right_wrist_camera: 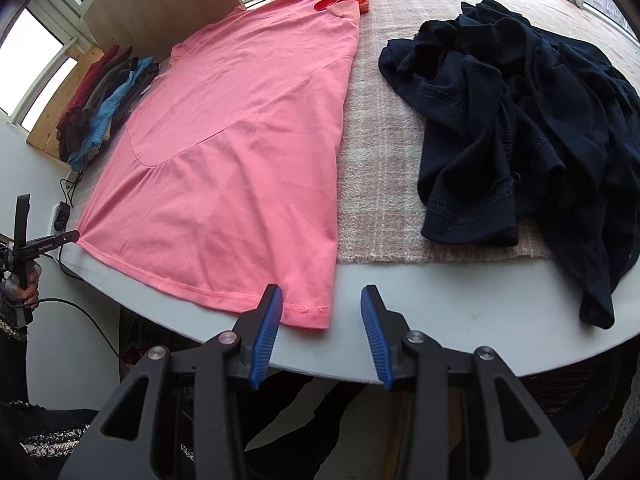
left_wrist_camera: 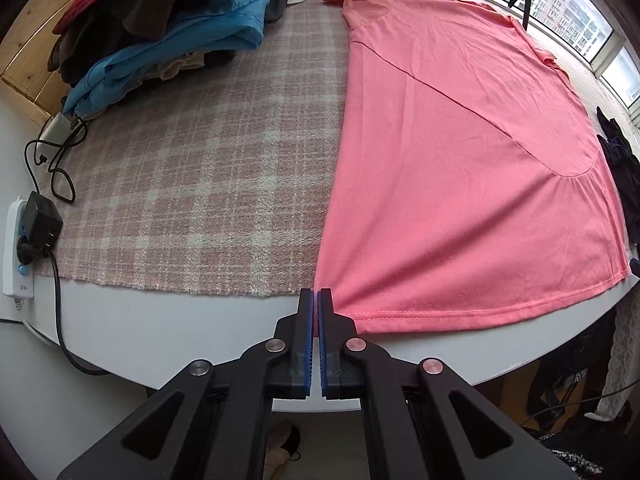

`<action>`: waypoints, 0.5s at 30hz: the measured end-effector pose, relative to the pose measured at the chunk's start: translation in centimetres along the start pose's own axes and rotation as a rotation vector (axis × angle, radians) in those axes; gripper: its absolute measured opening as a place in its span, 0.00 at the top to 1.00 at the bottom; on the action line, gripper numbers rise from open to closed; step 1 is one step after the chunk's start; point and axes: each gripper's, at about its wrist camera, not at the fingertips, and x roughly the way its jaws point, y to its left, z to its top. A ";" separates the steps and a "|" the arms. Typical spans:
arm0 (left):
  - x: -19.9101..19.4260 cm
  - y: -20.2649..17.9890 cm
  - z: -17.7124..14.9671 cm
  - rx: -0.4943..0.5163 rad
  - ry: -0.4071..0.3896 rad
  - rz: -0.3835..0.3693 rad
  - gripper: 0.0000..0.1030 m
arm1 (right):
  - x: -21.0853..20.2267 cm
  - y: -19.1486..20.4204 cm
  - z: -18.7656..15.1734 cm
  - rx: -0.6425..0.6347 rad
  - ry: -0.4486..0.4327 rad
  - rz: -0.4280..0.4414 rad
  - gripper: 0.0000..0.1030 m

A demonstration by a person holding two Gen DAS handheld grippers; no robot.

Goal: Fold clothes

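Nearest the lens, the left gripper [left_wrist_camera: 319,291] has its blue-lined jaws pressed together on the near left hem corner of the pink shirt [left_wrist_camera: 460,152], where the cloth puckers into small folds right at the tips. At the shirt's other near corner, the right gripper [right_wrist_camera: 322,300] hovers with its jaws spread wide and gripping nothing; the left pad overlaps the hem just beside that corner, though contact cannot be judged, while the right pad sits over bare white surface [right_wrist_camera: 440,296]. One pink shirt lies flat, hem toward the cameras and collar far off near the window, with its hem overhanging the checked blanket [left_wrist_camera: 192,184] onto the white edge. Right of the shirt, apart from it, a heap of dark navy clothing [right_wrist_camera: 520,128] lies crumpled on the same blanket. Left of the shirt, at the surface's edge, a white power strip [left_wrist_camera: 14,252] carries a black adapter. Farther back on that side, a stack of folded clothes [left_wrist_camera: 176,40] sits well apart from the shirt, blue on the bottom with brown and red above.
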 end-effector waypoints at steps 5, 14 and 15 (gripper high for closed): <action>0.9 1.2 1.6 -0.015 0.014 -0.033 0.98 | 0.7 1.5 0.1 -0.089 0.091 -0.007 0.97; -3.1 7.3 -1.0 -0.051 -0.011 0.011 0.95 | -10.6 -1.2 5.5 0.055 -0.072 0.036 0.75; -3.9 6.8 -0.3 -0.041 -0.040 -0.021 0.95 | -11.7 -0.9 7.3 0.053 -0.110 0.024 0.75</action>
